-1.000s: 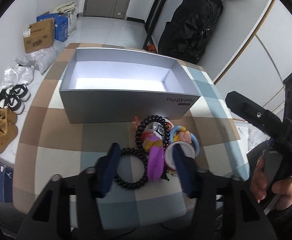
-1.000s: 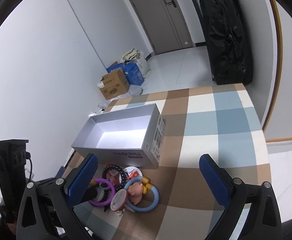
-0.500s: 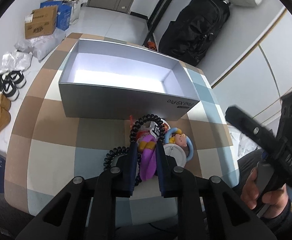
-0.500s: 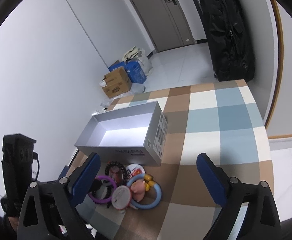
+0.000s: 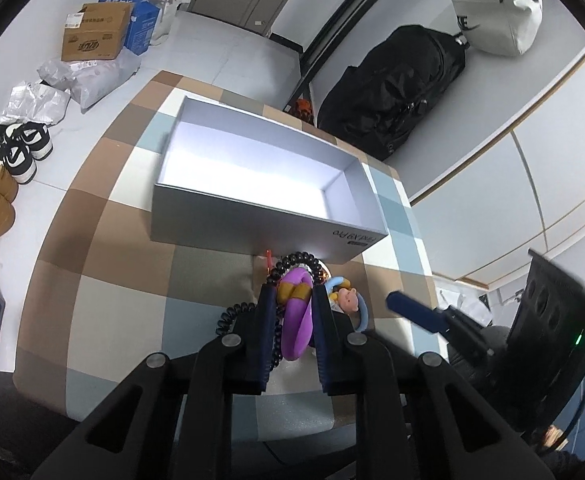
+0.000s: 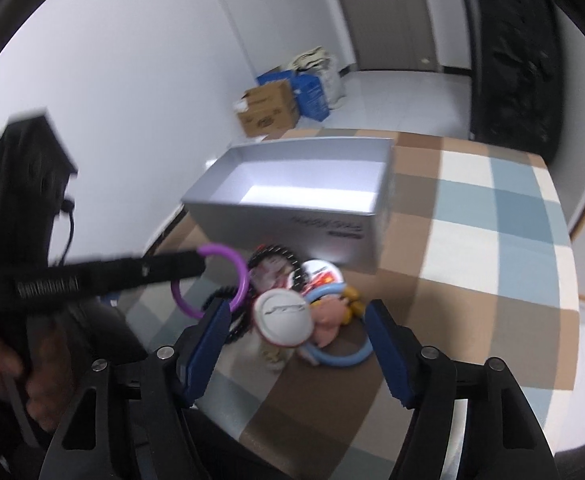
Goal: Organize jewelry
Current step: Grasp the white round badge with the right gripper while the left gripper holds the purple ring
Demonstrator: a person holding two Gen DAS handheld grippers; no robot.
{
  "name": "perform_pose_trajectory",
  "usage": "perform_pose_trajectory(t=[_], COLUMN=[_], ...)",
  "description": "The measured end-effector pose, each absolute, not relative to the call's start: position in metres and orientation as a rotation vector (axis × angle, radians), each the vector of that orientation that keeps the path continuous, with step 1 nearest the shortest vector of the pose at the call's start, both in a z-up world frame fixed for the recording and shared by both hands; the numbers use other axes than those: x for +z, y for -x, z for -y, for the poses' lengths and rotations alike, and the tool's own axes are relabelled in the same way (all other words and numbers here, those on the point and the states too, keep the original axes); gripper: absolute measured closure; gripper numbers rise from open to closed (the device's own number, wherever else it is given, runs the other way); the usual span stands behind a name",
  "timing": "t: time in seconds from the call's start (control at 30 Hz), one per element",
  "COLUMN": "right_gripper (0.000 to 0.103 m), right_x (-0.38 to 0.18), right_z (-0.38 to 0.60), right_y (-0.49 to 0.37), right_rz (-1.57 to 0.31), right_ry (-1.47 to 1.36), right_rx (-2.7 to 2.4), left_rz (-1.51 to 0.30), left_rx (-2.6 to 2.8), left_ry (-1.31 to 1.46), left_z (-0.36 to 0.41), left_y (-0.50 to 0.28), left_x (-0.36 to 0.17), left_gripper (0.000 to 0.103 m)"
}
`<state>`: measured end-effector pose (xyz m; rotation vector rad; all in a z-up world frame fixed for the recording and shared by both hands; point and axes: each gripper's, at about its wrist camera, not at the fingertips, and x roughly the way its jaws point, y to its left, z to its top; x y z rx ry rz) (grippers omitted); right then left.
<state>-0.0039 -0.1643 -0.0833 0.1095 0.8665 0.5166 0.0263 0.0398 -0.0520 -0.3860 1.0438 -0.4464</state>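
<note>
The left gripper is clamped on the purple ring, which stands on edge between its pads just in front of the grey open box. The right gripper has its jaws half apart and closing around a white round badge and a pink figure on a light-blue ring, not pressing on either. Black bead bracelets lie against the box's near wall on the checked tablecloth.

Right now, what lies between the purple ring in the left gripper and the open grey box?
In the left wrist view, a black beaded bracelet curls between the purple ring and the grey box, close against the box's front wall.
</note>
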Motion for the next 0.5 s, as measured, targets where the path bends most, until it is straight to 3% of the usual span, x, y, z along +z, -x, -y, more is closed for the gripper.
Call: perform_pose_trajectory(t=[0.07,0.3,0.5], right_gripper=[0.037,0.060,0.063], right_x=[-0.084,-0.095,-0.107], right_z=[0.156,0.125,0.110], right_y=[0.007,0.015,0.011], right_rz=[-0.859,-0.835,-0.853], right_ry=[-0.062,0.169,0.249], right_rx=[0.521,0.495,0.503], left_rz=[-1.038,-1.014,-0.992], left_rx=[-0.443,-0.421,-0.421], left_ry=[0.406,0.433,0.419], left_z=[-0.044,-0.054,-0.057], left_y=[-0.027,-0.029,-0.029], left_x=[-0.049,-0.044,-0.039], left_gripper=[0.090,0.090,0.090])
